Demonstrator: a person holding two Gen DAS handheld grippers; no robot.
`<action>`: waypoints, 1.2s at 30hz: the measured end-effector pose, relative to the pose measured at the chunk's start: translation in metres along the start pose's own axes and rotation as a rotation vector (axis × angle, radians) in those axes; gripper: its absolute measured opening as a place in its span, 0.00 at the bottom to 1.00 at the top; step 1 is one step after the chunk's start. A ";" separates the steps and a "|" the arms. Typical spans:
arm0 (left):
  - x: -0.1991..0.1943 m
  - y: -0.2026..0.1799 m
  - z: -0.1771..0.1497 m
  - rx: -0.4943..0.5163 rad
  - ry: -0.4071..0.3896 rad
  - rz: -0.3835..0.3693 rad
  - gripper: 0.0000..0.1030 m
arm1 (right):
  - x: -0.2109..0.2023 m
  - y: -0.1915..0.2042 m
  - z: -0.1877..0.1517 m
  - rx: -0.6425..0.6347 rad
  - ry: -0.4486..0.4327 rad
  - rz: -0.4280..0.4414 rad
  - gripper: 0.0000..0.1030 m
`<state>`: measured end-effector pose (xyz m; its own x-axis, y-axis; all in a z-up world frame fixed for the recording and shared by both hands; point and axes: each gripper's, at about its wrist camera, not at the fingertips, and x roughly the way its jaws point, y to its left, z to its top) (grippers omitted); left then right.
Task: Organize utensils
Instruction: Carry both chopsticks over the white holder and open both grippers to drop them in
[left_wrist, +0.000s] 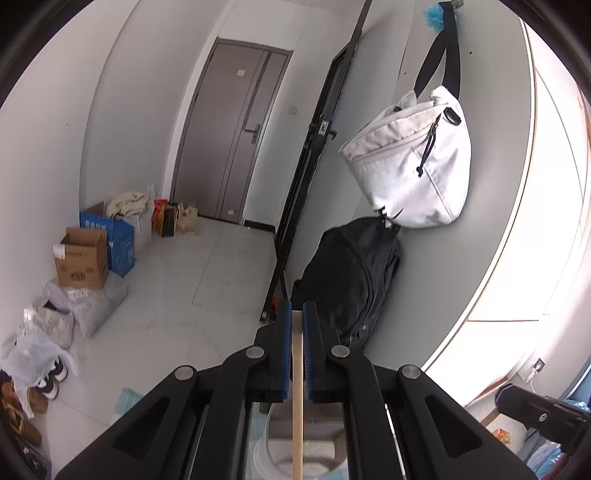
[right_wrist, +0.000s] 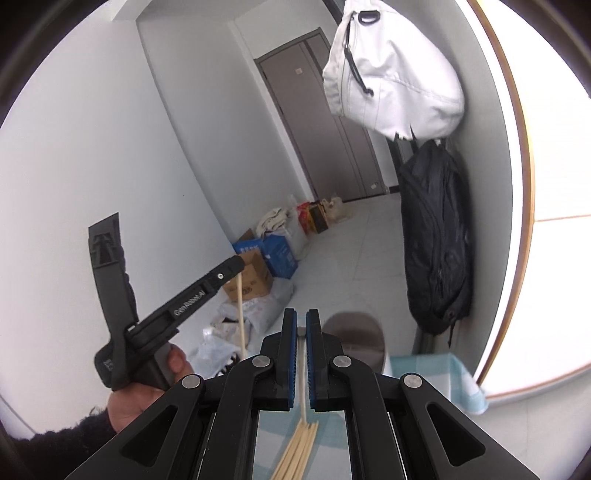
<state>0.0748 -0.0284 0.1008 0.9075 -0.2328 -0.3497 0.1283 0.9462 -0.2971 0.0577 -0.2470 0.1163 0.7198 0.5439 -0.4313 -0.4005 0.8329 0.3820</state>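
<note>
My left gripper (left_wrist: 297, 325) is shut on a pale wooden chopstick (left_wrist: 297, 406), which hangs straight down between the blue pads. In the right wrist view the same left gripper (right_wrist: 236, 264) is raised at the left, the chopstick (right_wrist: 241, 314) dangling from its tip. My right gripper (right_wrist: 301, 332) is shut on another light chopstick (right_wrist: 303, 384) that also hangs down. Under it, several more chopsticks (right_wrist: 295, 452) lie bundled on a blue-and-white checked cloth (right_wrist: 436, 373). A white container (left_wrist: 273, 454) sits below the left gripper, mostly hidden.
A person's hand (right_wrist: 147, 391) holds the left gripper's handle. A white bag (left_wrist: 410, 158) and a black backpack (left_wrist: 351, 280) hang on the wall to the right. Cardboard boxes (left_wrist: 83, 258), plastic bags and shoes line the left wall. A grey door (left_wrist: 229, 133) stands at the far end.
</note>
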 end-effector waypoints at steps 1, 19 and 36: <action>0.000 0.000 0.001 0.002 -0.007 -0.003 0.02 | 0.001 -0.002 0.009 0.000 -0.006 -0.004 0.04; 0.085 0.009 0.013 -0.019 -0.142 -0.007 0.02 | 0.064 -0.036 0.073 -0.030 -0.022 -0.090 0.04; 0.084 0.004 -0.023 0.068 -0.176 -0.060 0.02 | 0.123 -0.051 0.025 -0.036 0.102 -0.112 0.04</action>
<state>0.1427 -0.0493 0.0496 0.9526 -0.2521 -0.1702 0.2056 0.9461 -0.2504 0.1804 -0.2255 0.0638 0.7005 0.4530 -0.5515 -0.3422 0.8913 0.2975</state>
